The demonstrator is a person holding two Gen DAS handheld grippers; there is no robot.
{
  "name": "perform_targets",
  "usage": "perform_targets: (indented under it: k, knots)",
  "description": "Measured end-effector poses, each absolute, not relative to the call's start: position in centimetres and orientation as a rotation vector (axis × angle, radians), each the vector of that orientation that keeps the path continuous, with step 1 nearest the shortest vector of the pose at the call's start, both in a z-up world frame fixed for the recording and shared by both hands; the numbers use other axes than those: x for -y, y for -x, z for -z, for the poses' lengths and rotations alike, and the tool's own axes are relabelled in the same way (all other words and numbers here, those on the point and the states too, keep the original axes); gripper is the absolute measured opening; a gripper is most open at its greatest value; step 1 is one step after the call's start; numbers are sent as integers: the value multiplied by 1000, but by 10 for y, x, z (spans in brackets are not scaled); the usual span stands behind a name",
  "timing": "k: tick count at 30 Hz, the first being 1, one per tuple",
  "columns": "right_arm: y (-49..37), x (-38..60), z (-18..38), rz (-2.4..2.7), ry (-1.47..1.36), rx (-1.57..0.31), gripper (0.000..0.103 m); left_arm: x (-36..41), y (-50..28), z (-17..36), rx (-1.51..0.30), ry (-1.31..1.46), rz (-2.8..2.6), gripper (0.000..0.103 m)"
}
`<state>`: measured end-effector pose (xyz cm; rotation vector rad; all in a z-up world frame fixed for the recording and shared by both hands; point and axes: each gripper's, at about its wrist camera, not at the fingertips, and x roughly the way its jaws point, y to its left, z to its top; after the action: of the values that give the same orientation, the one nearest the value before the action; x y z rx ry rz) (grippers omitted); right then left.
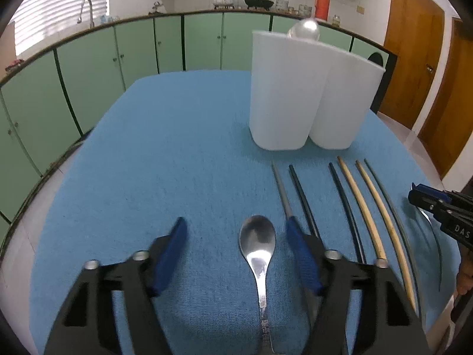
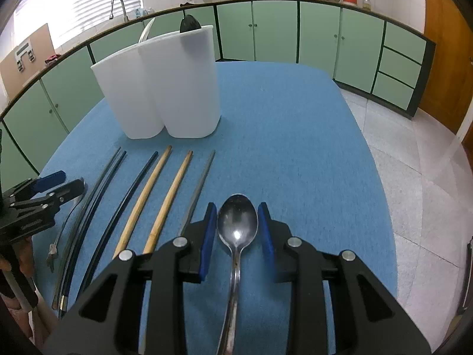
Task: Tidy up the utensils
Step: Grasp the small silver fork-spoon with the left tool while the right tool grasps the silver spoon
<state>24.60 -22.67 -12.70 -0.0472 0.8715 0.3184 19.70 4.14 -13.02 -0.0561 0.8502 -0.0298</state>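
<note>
A white two-compartment holder (image 1: 307, 94) (image 2: 161, 88) stands on the blue cloth with a spoon bowl showing above its rim. Several chopsticks (image 1: 363, 207) (image 2: 153, 204), black, bamboo and grey, lie side by side in front of it. My left gripper (image 1: 236, 251) is open with a steel spoon (image 1: 257, 245) lying on the cloth between its fingers. My right gripper (image 2: 238, 233) is open, its blue pads either side of another steel spoon (image 2: 238, 227), narrowly apart from the bowl. Each gripper shows at the edge of the other's view: the right (image 1: 425, 204), the left (image 2: 53, 186).
The blue cloth (image 1: 162, 162) covers a table. Green cabinets (image 2: 319, 32) with a sink and pots run along the far wall. A tiled floor (image 2: 414, 153) lies to the right of the table, wooden doors (image 1: 414, 59) beyond.
</note>
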Motion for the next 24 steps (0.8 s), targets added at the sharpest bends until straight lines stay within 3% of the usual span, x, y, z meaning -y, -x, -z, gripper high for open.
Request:
perform_targets:
  k: [4,6,8,13,16,19,24]
  knots:
    - [-246,226,128,-318,47,-873,28,-40,-196,134,-856,39,44,50]
    - [-246,227,128,-319,46,-874,28,-37,-196,134,-857,22,49,33]
    - [-246,226,128,-321,47,-874,28,-36,-196,134,-859,15,56,27]
    - [-245,224,128,-324,55,-874,28,-37,-198,134,-870,28,57,27]
    - [-245,224,127,-320,56,-871,28,-36,-198,132,-884,51,65,39]
    - [-244,225,126,-322,55,-866,28,-35,-197,133,-883,52,50,40]
    - [-243,228,127,-319,54,-865,28,-33,-194,134,-871,54,28,26]
